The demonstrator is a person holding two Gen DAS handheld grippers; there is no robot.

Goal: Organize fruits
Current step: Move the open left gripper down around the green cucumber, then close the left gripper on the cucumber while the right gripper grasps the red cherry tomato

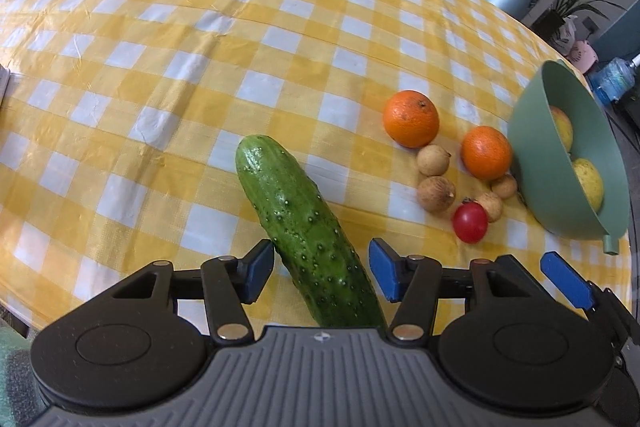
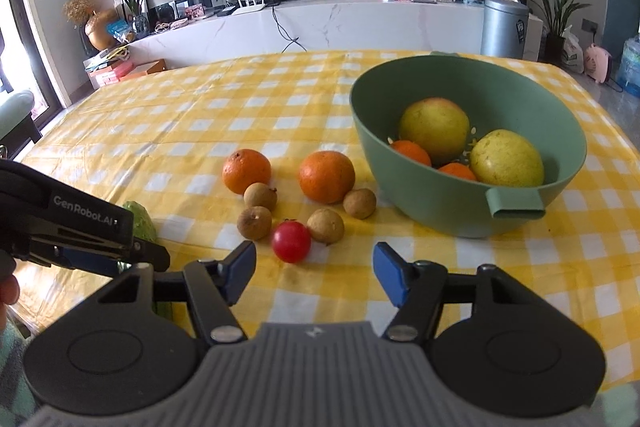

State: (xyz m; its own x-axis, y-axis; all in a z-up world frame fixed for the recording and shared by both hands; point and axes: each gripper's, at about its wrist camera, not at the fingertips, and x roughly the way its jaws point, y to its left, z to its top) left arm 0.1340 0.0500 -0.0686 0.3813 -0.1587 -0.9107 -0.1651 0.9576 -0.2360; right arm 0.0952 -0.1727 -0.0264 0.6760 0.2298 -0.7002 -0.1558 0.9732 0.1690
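Observation:
My left gripper (image 1: 320, 273) is open, its blue fingers on either side of a green cucumber (image 1: 300, 223) that lies on the checked tablecloth; the left pad touches or nearly touches it. To its right lie two oranges (image 1: 411, 118), several small brown longans (image 1: 436, 193) and a red tomato (image 1: 470, 222), beside a green bowl (image 1: 560, 203). My right gripper (image 2: 314, 273) is open and empty, just in front of the tomato (image 2: 291, 235). The bowl (image 2: 460, 211) holds two yellow-green fruits (image 2: 506, 157) and small oranges (image 2: 412, 151).
The yellow-and-white checked tablecloth (image 1: 200, 47) covers the whole table. The left gripper's body (image 2: 72, 227) shows at the left of the right wrist view. Beyond the table stand a white counter (image 2: 320, 23), a grey bin (image 2: 504, 27) and potted plants.

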